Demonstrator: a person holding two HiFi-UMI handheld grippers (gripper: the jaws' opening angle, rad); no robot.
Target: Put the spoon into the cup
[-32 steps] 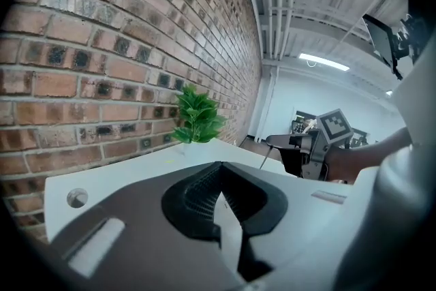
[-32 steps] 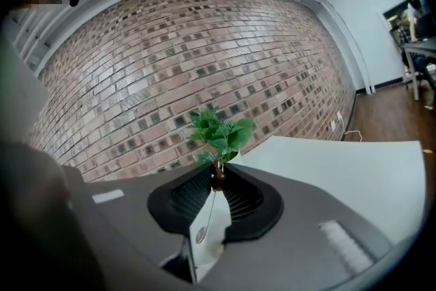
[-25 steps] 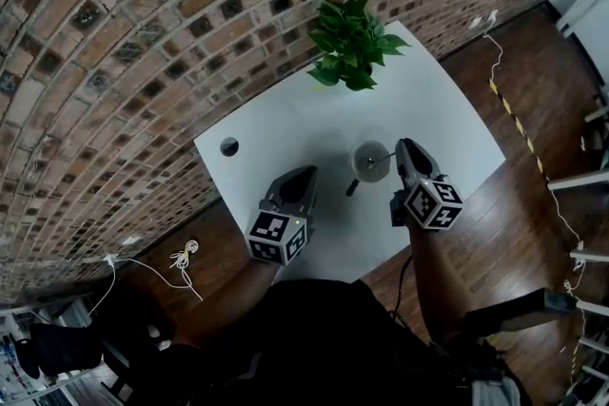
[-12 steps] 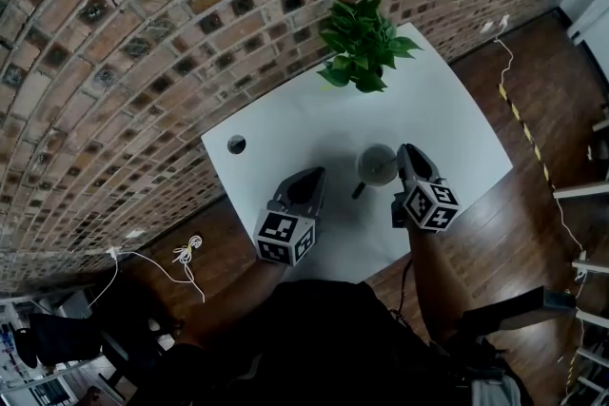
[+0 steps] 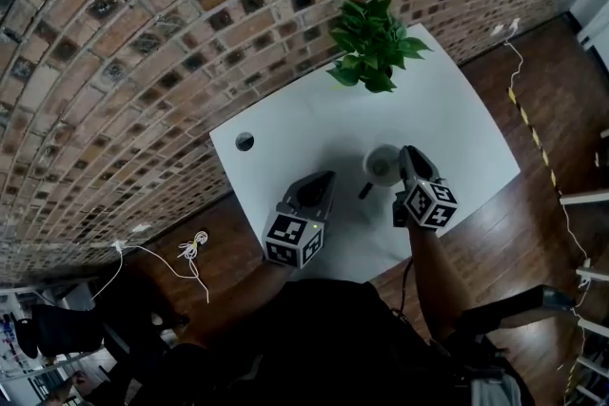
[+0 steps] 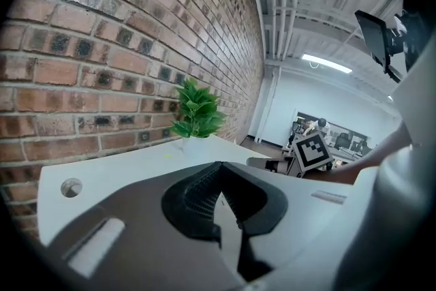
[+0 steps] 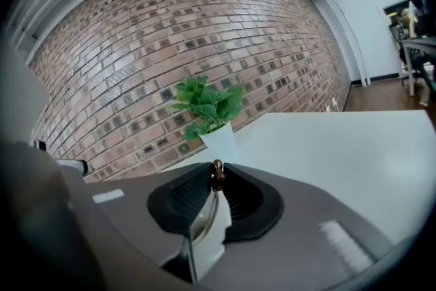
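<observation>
A white cup [image 5: 381,164] stands on the white table [image 5: 285,133], right of its middle. My right gripper [image 5: 404,151] hangs at the cup's right rim, shut on the spoon. In the right gripper view the spoon [image 7: 194,242] runs down from the fingertips as a thin metal handle, with its brown knob up between the pads [image 7: 182,195]. Its lower end is hidden. My left gripper [image 5: 326,177] hovers over the table left of the cup, shut with nothing in it [image 6: 219,167].
A potted green plant [image 5: 373,45] stands at the table's far edge against the brick wall. A small dark thing [image 5: 364,191] lies by the cup's near left side. A round cable hole [image 5: 245,142] sits near the table's left corner. Wooden floor surrounds the table.
My right gripper has sunk a little at the cup with the spoon still in it. The spoon no longer shows as a line across the cup. The left gripper has kept still.
</observation>
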